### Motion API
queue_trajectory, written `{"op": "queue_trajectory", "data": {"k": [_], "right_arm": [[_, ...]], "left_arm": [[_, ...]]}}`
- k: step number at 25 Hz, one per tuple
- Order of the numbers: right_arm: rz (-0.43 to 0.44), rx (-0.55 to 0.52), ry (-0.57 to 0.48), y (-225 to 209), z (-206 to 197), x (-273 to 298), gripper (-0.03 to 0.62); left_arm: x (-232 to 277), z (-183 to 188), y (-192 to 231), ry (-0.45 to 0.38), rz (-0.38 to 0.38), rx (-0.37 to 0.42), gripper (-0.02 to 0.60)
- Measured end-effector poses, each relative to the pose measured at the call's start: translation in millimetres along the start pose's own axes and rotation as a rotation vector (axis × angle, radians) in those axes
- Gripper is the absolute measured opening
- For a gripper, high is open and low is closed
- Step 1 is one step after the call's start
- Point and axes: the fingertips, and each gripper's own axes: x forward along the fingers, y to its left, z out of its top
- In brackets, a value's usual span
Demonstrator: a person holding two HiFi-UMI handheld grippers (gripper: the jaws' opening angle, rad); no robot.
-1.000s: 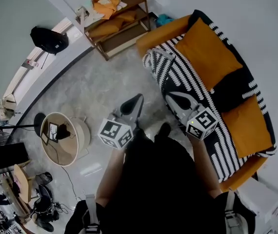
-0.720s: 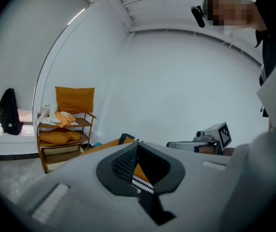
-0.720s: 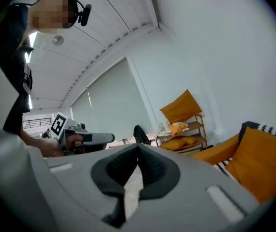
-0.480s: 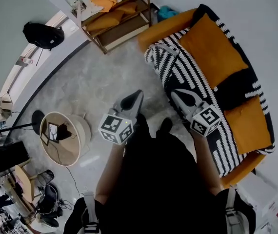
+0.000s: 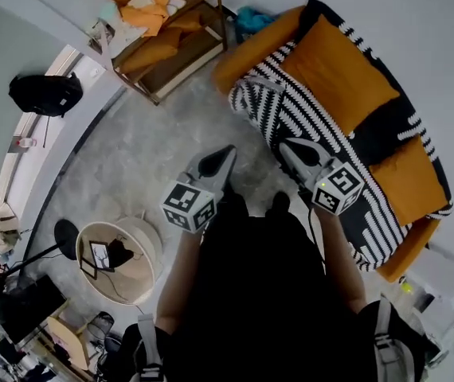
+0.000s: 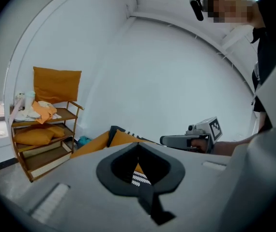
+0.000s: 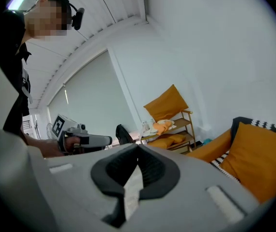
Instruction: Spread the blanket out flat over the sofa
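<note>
In front of the orange sofa [image 5: 252, 48], left gripper [image 5: 228, 152] and right gripper [image 5: 286, 146] jaws both closed, empty. Black-and-white striped blanket [image 5: 292, 111] draped over sofa seat and back, under orange cushions [image 5: 340, 74].

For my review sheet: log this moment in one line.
left claw: shut, empty | right claw: shut, empty | blanket: on sofa, untouched
</note>
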Motion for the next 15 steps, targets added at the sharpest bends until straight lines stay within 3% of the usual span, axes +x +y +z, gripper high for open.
{"op": "queue_trajectory", "data": {"k": [9, 15], "right_arm": [[-0.105, 0.072, 0.028, -14, -26, 45, 0.003], [-0.154, 0.089, 0.077, -59, -44, 61, 0.003]], "left_arm": [[15, -17, 52, 0.107, -0.106, -0.019, 0.011], [37, -36, 66, 0.181, -0.126, -0.040, 0.011]]}}
